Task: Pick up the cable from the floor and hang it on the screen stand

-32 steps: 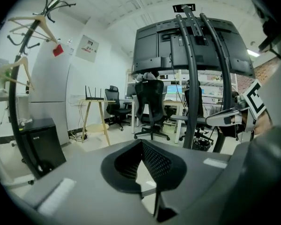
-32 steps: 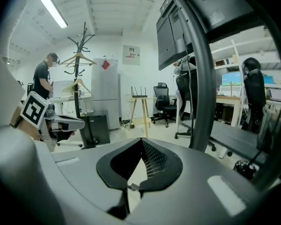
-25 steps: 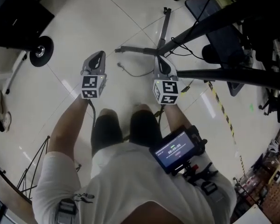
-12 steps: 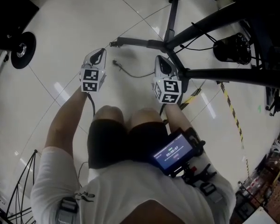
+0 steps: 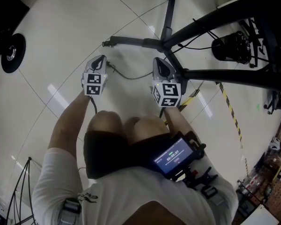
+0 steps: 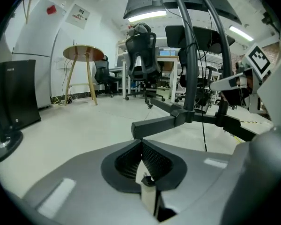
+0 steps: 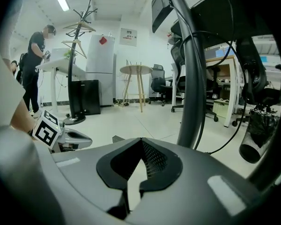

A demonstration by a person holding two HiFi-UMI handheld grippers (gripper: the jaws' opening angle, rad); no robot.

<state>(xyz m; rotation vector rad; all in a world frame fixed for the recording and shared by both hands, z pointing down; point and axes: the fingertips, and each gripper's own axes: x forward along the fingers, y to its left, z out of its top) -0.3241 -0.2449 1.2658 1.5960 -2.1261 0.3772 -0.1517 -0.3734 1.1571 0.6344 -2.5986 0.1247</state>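
Head view: both jaws clenched and empty, cable not yet picked up.
Cable (image 5: 126,76) lies on the floor (image 5: 61,41) mid-frame, between my left gripper (image 5: 99,62) and right gripper (image 5: 160,68), one end just beside the left tip. Risk: it's thin and flat, so the pads may skid over it or knock the screen stand leg (image 5: 131,41) close behind. Neither gripper view shows the cable, only the stand.

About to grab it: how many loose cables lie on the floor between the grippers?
1: a thin grey cable on the floor between the left gripper and right gripper, before the screen stand base. Others may hide under the stand.
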